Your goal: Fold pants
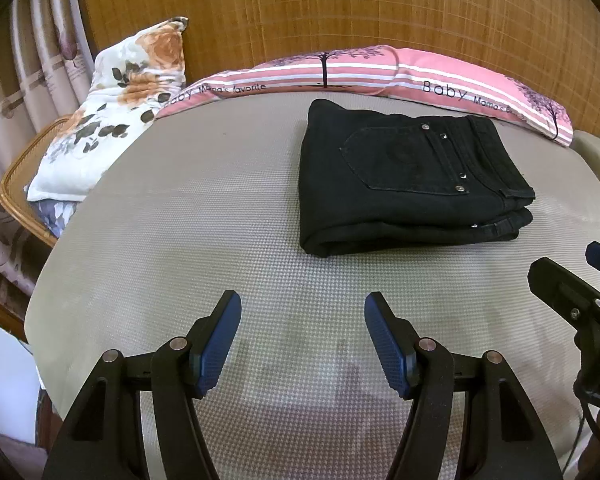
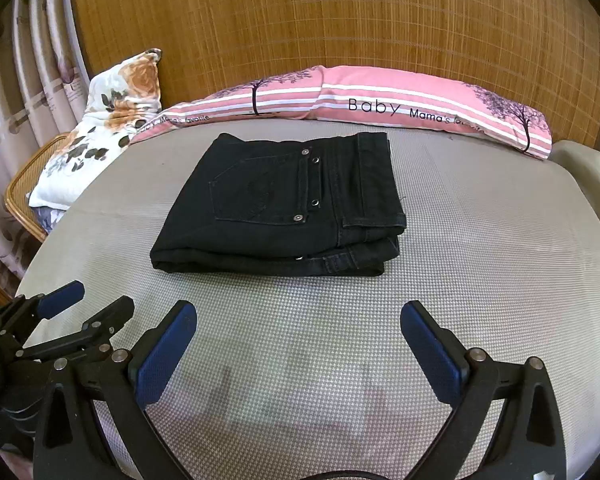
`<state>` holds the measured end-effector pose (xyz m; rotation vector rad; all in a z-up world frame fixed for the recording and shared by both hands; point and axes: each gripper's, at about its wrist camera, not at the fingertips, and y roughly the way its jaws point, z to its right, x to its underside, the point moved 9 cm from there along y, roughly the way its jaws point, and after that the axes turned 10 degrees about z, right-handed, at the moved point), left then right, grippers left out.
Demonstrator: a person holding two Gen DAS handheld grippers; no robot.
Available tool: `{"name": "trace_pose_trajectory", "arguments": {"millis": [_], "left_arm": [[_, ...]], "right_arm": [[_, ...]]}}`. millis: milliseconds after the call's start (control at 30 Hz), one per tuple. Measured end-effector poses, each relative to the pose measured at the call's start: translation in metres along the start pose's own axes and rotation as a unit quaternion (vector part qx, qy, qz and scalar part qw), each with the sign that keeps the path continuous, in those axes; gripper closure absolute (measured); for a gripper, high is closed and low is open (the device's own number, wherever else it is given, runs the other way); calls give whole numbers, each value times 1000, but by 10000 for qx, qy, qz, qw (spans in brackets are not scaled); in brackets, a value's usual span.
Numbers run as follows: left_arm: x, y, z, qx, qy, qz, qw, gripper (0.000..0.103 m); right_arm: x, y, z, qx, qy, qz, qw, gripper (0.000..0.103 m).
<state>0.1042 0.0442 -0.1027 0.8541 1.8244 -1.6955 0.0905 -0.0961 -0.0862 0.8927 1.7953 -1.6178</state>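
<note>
Ahead of both your grippers, the black pants (image 1: 412, 176) are lying folded into a compact rectangular stack on the grey textured mattress (image 1: 188, 232), back pocket and metal rivets facing up, waistband end turned toward your right, the folded layers showing along the near edge. Beyond the stack, a pink striped pillow (image 1: 380, 68) is running along the woven headboard (image 1: 340, 4), close behind the pants' far edge, and a floral pillow (image 1: 112, 100) is leaning off to the far left over a wicker chair (image 1: 18, 188). Bare mattress is stretching between your fingers and the pants and out to the left of the stack, giving you open room there. Your left gripper (image 1: 302, 344) is hovering with jaws standing wide and nothing between them, the pants sitting ahead and slightly to its right, well apart. Your right gripper (image 2: 298, 344) is also holding its jaws wide and empty, the pants lying straight ahead, well apart.
</note>
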Motion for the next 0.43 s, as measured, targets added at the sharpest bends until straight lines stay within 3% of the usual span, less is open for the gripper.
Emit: {"name": "trace_pose_trajectory", "arguments": {"millis": [433], "left_arm": [[-1,4,3,66,25,-52,10000,38]], "right_arm": [[-2,2,2,-3,10,-25,10000,2]]}}
